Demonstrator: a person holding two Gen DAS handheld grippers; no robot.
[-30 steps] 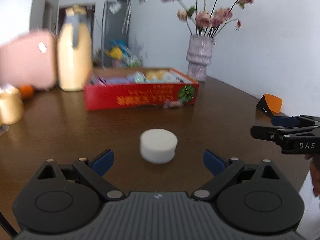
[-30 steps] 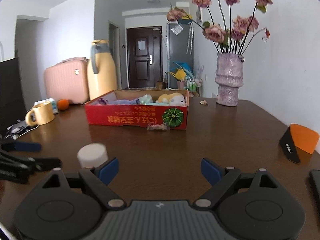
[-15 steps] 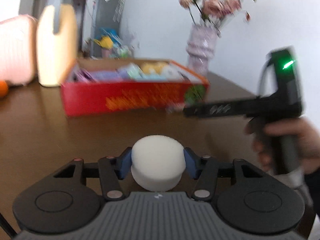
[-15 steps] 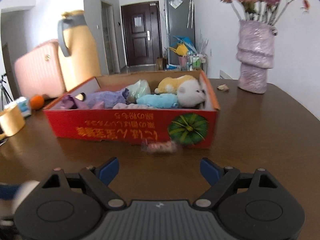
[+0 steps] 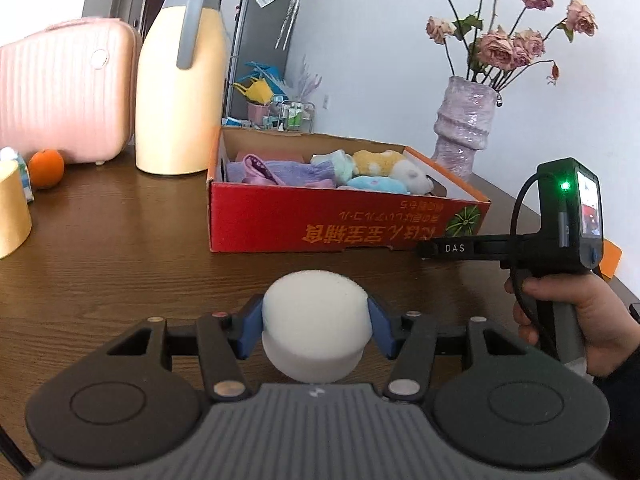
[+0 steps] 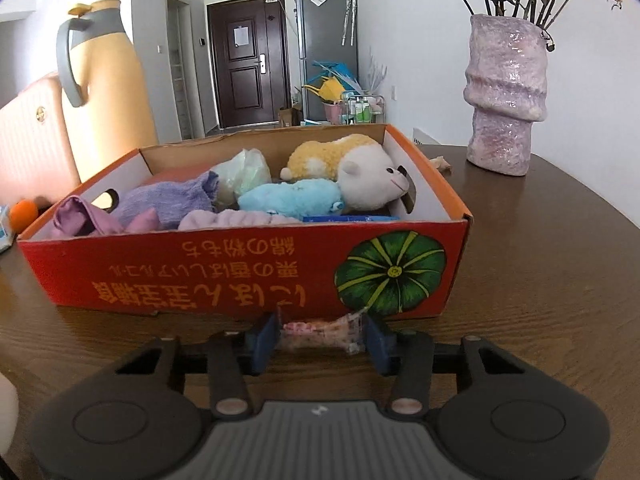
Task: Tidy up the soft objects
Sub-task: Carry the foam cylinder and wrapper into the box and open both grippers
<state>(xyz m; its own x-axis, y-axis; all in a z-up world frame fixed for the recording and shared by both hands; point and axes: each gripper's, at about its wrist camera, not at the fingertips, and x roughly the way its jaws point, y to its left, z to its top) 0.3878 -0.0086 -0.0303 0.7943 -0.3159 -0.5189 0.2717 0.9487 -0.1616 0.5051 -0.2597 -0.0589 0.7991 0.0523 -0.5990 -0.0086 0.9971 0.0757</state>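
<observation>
A white round foam sponge (image 5: pixel 314 312) sits between the blue pads of my left gripper (image 5: pixel 315 330), which is shut on it just above the brown table. The red cardboard box (image 5: pixel 320 224) stands behind it, holding plush toys (image 6: pixel 352 172) and purple cloths (image 6: pixel 168 200). In the right wrist view, a small pink wrapped packet (image 6: pixel 320 334) lies on the table against the front of the red cardboard box (image 6: pixel 240 276). My right gripper (image 6: pixel 322 338) is closing on it, with a pad touching each end. In the left wrist view the right gripper (image 5: pixel 426 249) reaches toward the box corner.
A yellow thermos jug (image 5: pixel 180 80) and a pink suitcase (image 5: pixel 60 92) stand behind the box on the left, with an orange (image 5: pixel 46 168) and a yellow mug (image 5: pixel 10 208) nearer. A purple vase (image 6: pixel 506 96) of dried roses stands back right. A hand (image 5: pixel 568 308) holds the right tool.
My left gripper closed on the white sponge and carried it nearer the box. My right gripper moved up to the box front and narrowed its jaws around the pink packet.
</observation>
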